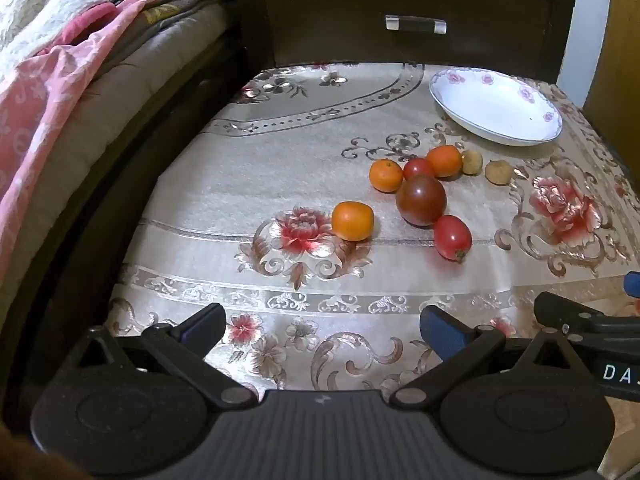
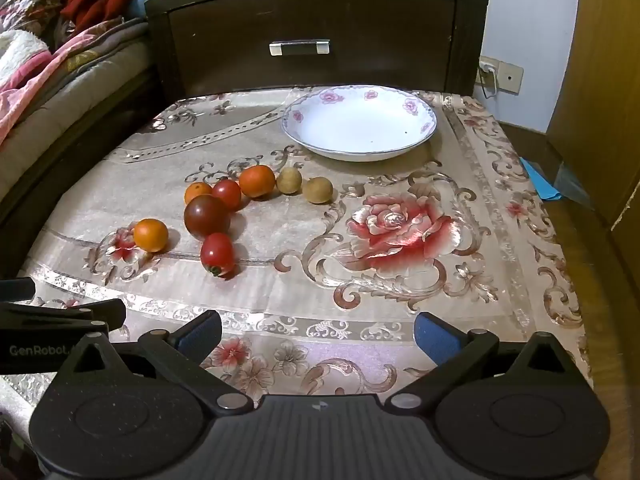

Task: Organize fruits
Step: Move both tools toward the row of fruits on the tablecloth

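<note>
A white plate [image 2: 416, 138] with pink flowers on its rim sits at the far side of the flowered tablecloth [image 2: 400, 288], just in front of a dark wooden drawer front [image 2: 312, 40] with a metal handle [image 2: 299, 47]. Left of the plate, past the table edge, lies a bed with a pink blanket [image 1: 48, 92]. The plate holds nothing.

The fruits lie on the cloth nearer than the plate and to its left, with nothing between them and it. Closest to the plate are two dull yellow-brown round fruits [image 2: 317, 189], apart from each other. Left of these sit an orange fruit [image 2: 257, 181], a small red tomato [image 2: 227, 194] and another orange fruit [image 2: 197, 192], bunched close. A large dark brownish-red tomato [image 2: 207, 216] touches an oval red tomato [image 2: 217, 254] with a green stem end. A third orange fruit [image 2: 151, 235] sits alone, farthest from the plate.

Both the left gripper [image 1: 322, 326] and the right gripper [image 2: 318, 334] hover at the near edge of the cloth, well away from the plate, jaws spread wide and gripping nothing
</note>
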{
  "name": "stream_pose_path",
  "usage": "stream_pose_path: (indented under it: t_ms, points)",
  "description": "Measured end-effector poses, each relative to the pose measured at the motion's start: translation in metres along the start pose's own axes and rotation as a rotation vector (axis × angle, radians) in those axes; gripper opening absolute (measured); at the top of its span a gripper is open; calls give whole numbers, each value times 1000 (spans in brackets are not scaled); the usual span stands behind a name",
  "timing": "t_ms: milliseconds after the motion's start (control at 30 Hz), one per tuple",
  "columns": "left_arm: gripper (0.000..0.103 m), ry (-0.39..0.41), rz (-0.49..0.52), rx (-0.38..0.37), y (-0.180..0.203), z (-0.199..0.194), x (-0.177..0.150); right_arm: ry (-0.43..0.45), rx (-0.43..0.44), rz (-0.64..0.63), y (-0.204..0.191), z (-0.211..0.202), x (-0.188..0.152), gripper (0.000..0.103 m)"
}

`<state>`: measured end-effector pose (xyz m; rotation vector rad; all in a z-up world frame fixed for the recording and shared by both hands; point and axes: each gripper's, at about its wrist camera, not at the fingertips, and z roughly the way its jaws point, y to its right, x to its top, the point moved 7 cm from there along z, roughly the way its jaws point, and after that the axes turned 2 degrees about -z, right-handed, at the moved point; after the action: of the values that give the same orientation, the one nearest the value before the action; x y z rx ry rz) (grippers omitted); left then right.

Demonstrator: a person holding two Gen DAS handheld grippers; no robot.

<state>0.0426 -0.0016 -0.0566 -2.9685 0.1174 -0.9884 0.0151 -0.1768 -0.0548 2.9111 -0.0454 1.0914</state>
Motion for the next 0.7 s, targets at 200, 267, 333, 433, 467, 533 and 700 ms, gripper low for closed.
stream_pose_path:
  t_ms: [200,267,333,433,467,533,700]
  points:
    - [103,-5,-7,-5,-1,0,2,0,4,2,0,1,0,96]
    - [103,0,-14,-3,1,0,1,-1,5,4,0,1,0,96]
    - [103,1,-12,-1,2,-1,2,0,5,3,-1,0,0,96]
    - [103,3,-12,-3,4,-3,2,-1,2,6,0,0,1,96]
    - [103,4,-14,-3,5,-4,2,0,0,5,1,0,1,96]
    - [103,8,-20,1,4,-5,1,0,1,7,2,0,1,96]
    - [103,28,-9,20,6,-14,6,-10,12,32,2,-3,3,96]
